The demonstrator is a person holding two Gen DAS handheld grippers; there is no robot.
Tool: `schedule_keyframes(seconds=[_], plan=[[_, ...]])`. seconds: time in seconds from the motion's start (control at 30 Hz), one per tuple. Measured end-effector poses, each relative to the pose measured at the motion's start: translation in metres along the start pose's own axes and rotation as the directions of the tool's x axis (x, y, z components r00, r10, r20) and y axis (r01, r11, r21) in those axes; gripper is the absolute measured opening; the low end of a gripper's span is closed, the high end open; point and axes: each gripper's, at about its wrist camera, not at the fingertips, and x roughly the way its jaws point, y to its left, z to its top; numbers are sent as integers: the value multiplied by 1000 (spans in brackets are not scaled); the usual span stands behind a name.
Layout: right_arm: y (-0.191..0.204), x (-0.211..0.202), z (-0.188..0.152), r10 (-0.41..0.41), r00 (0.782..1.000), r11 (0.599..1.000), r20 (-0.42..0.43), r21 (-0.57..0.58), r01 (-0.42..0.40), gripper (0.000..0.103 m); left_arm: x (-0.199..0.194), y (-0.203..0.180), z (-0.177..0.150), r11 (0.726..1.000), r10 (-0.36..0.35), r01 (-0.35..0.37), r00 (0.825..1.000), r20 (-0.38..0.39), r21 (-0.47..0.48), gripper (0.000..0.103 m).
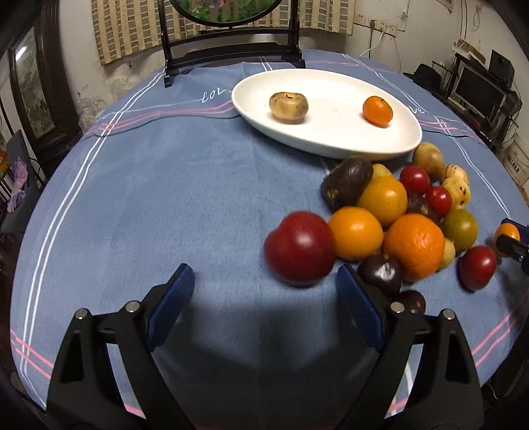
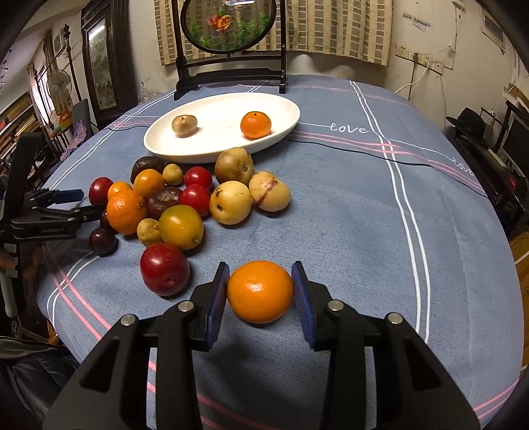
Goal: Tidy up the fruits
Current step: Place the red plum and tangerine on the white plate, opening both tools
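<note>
At the bottom of the right wrist view, the right gripper (image 2: 260,291) is clenched on a round orange citrus fruit (image 2: 260,291), its blue ribbed pads (image 2: 221,291) pressing the fruit's left and right flanks above the blue-grey striped tablecloth (image 2: 347,231). Just left of that fruit lies a dark red plum-like fruit (image 2: 164,268), apart from the pads. Low in the left wrist view, the left gripper (image 1: 264,297) is released, jaws spread wide with only cloth between them; a blurred red round fruit (image 1: 300,248) sits just beyond its right-hand pad, not touched as far as can be told.

Further up, left of centre in the right wrist view, is the heap of mixed fruits (image 2: 178,198): a large wrinkled orange (image 2: 126,210), a yellow-green citrus (image 2: 181,227), small red tomatoes (image 2: 197,177), dark purple fruits (image 2: 163,197) and pale yellow speckled fruits (image 2: 230,202), most touching one another. The left gripper shows at the left edge of this view, beside the heap.

Beyond the heap, in the upper middle, a white oval ceramic dish (image 2: 284,109) holds a brownish-yellow round fruit (image 2: 184,125) on its left and a small orange mandarin (image 2: 255,124) on its right, well apart. Behind the dish stands a dark wooden stand with a round painted screen (image 2: 230,26).
</note>
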Motion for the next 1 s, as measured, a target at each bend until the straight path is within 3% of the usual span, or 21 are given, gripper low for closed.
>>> schedule_keyframes(seconds=[0.13,0.2,0.27,0.47,0.67,1.0], plan=[[3,1,2,6,1000,1000,-2,-8,-6,39,4,-7,7,999,14,-14,1000,6,31,86],[3,1,3,4,1000,1000,-2,-4,-4,39,5,-6,10,999,-28,28,1000,7,29,72],[2,1,3,2,1000,1000,-2,1,-2,39,4,-9,10,994,-101,101,995,-1,43,42],[-1,0,7,10,1000,1000,7,17,-10,39,-5,-8,7,989,-144,144,990,9,32,42],[-7,-8,19,16,999,999,40,35,-17,39,-34,8,21,979,-201,203,976,84,-20,42],[10,-12,99,88,981,996,172,-36,-83,39,-32,0,89,978,-204,209,967,154,-14,42]])
